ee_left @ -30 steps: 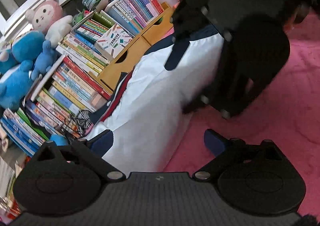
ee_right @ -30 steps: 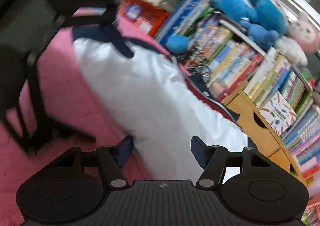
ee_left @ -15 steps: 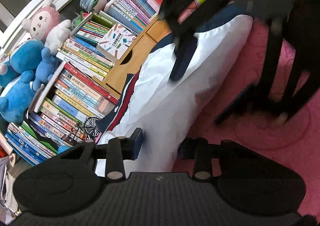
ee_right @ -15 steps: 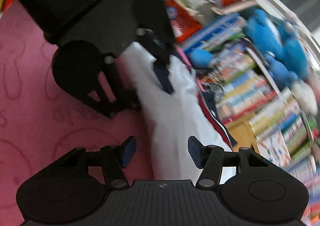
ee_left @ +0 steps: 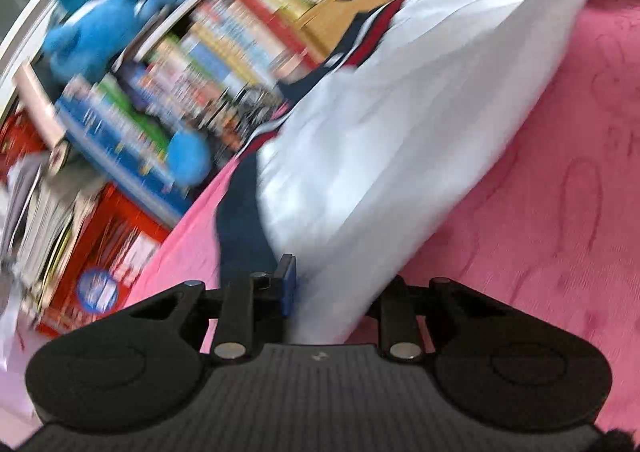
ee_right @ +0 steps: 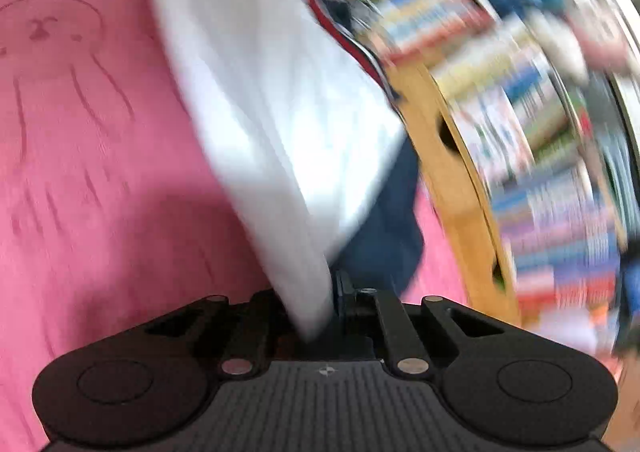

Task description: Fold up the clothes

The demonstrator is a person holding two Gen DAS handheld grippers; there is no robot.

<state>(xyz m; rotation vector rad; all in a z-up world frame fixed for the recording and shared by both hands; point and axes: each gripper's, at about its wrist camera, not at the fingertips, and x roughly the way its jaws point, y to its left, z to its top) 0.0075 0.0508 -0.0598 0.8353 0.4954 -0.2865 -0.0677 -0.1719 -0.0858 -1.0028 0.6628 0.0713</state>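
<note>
A white garment (ee_left: 400, 112) with navy and red trim lies stretched across a pink rug (ee_left: 540, 232). In the left wrist view my left gripper (ee_left: 332, 288) has one end of it between its jaws, which are closing; the blue pad (ee_left: 289, 284) presses the cloth beside a navy sleeve (ee_left: 240, 228). In the right wrist view my right gripper (ee_right: 324, 300) is shut on the other end of the white garment (ee_right: 260, 92), where white cloth and a navy part (ee_right: 384, 236) bunch together. Both views are blurred by motion.
Rows of books (ee_left: 224, 52) and a wooden box (ee_left: 360, 0) line the far side of the garment, with blue plush toys (ee_left: 100, 24) behind. The wooden box (ee_right: 452, 180) and books (ee_right: 540, 132) sit close on the right. The pink rug (ee_right: 80, 172) spreads to the left.
Both grippers went from open over the garment to closed on its ends. They have drawn apart, so neither shows large in the other's view, and both views have swung.
</note>
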